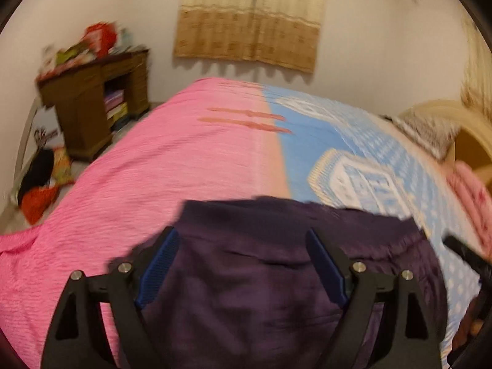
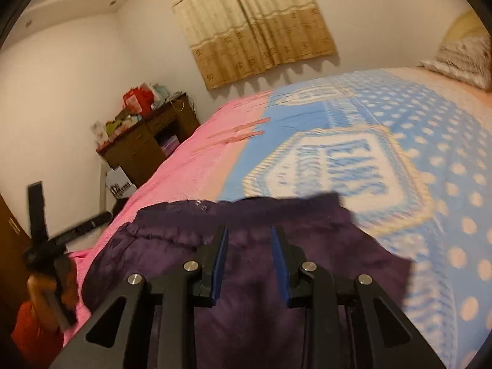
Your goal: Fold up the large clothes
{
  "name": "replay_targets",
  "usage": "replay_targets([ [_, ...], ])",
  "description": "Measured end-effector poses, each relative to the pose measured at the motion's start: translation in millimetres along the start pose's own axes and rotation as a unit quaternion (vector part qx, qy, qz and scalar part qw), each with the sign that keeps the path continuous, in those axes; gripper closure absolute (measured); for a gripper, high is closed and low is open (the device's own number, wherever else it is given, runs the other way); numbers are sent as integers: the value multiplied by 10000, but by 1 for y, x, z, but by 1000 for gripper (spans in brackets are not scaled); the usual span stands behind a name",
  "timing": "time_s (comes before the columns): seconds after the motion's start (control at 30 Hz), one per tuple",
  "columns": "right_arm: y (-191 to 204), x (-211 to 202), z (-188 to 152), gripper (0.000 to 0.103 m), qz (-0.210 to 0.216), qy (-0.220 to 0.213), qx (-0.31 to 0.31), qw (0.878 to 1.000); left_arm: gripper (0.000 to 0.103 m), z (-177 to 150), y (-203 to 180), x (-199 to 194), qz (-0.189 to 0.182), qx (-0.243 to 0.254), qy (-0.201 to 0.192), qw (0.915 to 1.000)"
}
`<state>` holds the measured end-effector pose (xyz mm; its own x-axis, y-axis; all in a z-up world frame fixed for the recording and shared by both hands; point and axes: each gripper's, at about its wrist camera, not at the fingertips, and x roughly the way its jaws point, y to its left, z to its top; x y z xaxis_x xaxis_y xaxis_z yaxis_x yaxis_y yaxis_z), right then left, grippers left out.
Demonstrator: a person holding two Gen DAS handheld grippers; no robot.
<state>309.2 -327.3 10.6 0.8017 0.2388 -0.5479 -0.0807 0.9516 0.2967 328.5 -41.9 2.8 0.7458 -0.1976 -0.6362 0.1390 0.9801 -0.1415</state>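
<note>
A dark purple garment point(image 1: 261, 264) lies folded on the near part of the bed; it also shows in the right wrist view point(image 2: 255, 276). My left gripper point(image 1: 241, 236) is wide open and empty, hovering over the garment. My right gripper point(image 2: 249, 230) is open with a narrower gap, empty, above the garment's middle. The left gripper also shows at the left edge of the right wrist view point(image 2: 46, 240), held by a hand. Both views are blurred by motion.
The bed has a pink cover point(image 1: 153, 169) on the left and a blue-and-white patterned cover point(image 2: 384, 153) on the right. A brown cabinet point(image 1: 92, 107) with clutter stands at the far left. A pillow point(image 2: 461, 58) lies at the far right. Curtains point(image 2: 255, 24) hang behind.
</note>
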Motion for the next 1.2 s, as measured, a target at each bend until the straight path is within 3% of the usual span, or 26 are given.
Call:
replay_targets([
  [0.07, 18, 31, 1, 73, -639, 57, -529, 9965, 14, -6, -19, 15, 163, 181, -15, 9997],
  [0.17, 8, 81, -16, 72, -1457, 461, -1031, 9829, 7, -16, -26, 47, 529, 296, 397, 9974],
  [0.23, -22, 84, -22, 72, -938, 435, -370, 9939, 5, -17, -17, 48, 447, 173, 521, 9975],
  [0.33, -42, 85, -21, 71, -594, 466, 83, 9971, 2, -19, -17, 53, 527, 235, 566, 9967],
  [0.5, -40, 80, -21, 70, -662, 523, 86, 9964, 0, -24, -28, 62, 706, 429, 691, 9942],
  [0.57, -36, 60, -19, 70, -704, 275, 175, 9970, 0, -28, -26, 61, 654, 380, 680, 9948],
  [0.67, -47, 33, -37, 69, -1158, 64, 218, 9930, 0, -29, -28, 62, 644, 380, 641, 9951],
  [0.83, -76, 34, -52, 69, -718, 108, 857, 9937, 0, -30, -35, 64, 727, 465, 601, 9945],
  [0.97, -71, 38, -49, 69, -867, 211, 732, 9933, 0, -30, -35, 65, 752, 481, 597, 9942],
  [1.03, -63, 31, -43, 69, -1216, 387, 748, 9890, 0, -30, -36, 65, 783, 506, 582, 9939],
  [1.07, -53, 22, -41, 69, -1407, 262, 765, 9867, 0, -31, -36, 65, 801, 516, 577, 9938],
  [1.13, -29, 8, -41, 69, -1057, -15, 670, 9921, 0, -31, -36, 65, 808, 517, 576, 9937],
  [1.2, 8, 9, -40, 69, -778, -25, 299, 9965, 0, -31, -36, 65, 806, 516, 575, 9937],
])
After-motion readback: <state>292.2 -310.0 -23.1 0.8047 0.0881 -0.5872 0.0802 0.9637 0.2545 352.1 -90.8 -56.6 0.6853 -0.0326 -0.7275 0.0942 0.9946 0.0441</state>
